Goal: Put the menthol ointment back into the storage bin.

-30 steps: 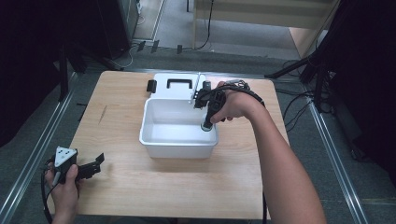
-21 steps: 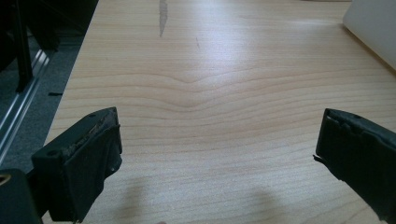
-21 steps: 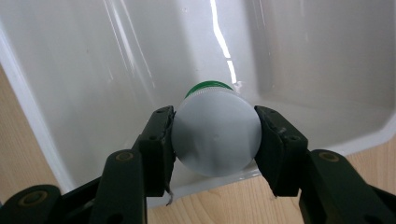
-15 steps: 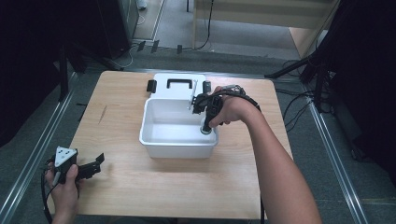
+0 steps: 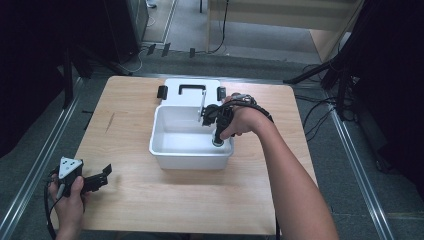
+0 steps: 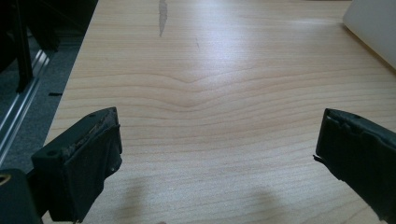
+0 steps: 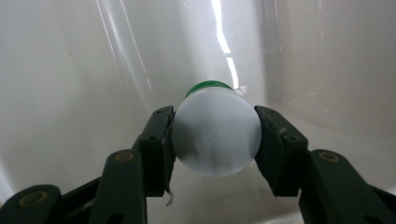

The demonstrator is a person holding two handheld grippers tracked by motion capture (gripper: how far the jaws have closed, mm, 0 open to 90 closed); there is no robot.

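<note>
Two claws are at work, and just one carries anything: the right claw (image 7: 214,140) pinches a small white bottle with a green cap (image 7: 215,135) across its round body, one pad on each side, and holds it inside the white plastic bin (image 5: 165,150) at the centre of the high view. In the right gripper view the bottle sits squarely between the jaws at mid-frame, its white base toward the camera and its green cap pointing away at the glossy bin wall. In the high view the right claw (image 5: 218,140) reaches down into the bin's right end, close to its near-right corner; the bin's lid (image 5: 191,97) lies flat behind it. The step in hand looks like setting the bottle down in the bin, so lower it until it rests on the floor, keep it off the wall, and only then let go. The left claw (image 6: 215,154) is spread wide over bare wooden worktop (image 6: 210,84), and in the high view the left claw (image 5: 102,172) rests at the lower left, well apart from the bin.
</note>
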